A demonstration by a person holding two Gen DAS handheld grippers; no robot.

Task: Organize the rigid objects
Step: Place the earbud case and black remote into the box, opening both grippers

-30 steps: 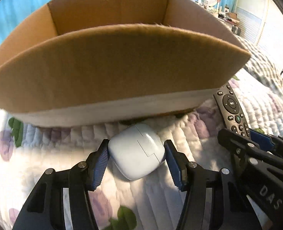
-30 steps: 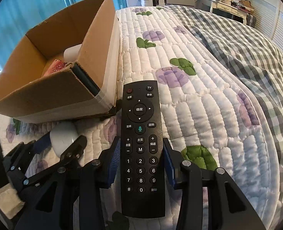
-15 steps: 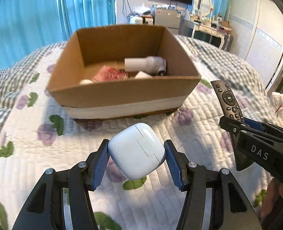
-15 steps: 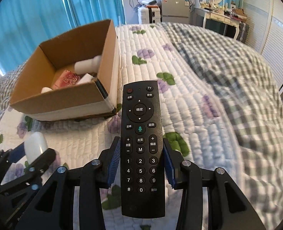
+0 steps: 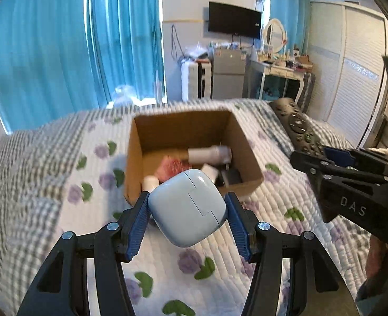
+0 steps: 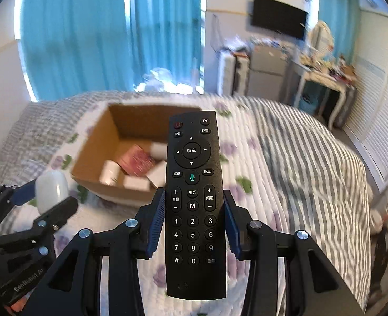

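My left gripper (image 5: 187,208) is shut on a white rounded earbud case (image 5: 187,208) and holds it high above the bed, in front of the open cardboard box (image 5: 133,158). My right gripper (image 6: 194,222) is shut on a black TV remote (image 6: 193,197), also held high, to the right of the box (image 6: 94,152). The box holds a white tube (image 5: 209,154), a pink packet (image 5: 169,168) and other small white items. The right gripper and remote (image 5: 300,131) show at the right of the left wrist view; the left gripper and case (image 6: 50,188) show at the lower left of the right wrist view.
The box sits on a quilted floral bedspread (image 5: 62,210) with a checked blanket (image 6: 312,171) to the right. Blue curtains (image 5: 62,52), a wall TV (image 5: 234,23), a dresser and white wardrobe doors (image 5: 357,79) stand beyond the bed.
Both grippers have risen well above the bed with the case and the remote in them. The box now looks smaller and lower, and its inside is in full view.
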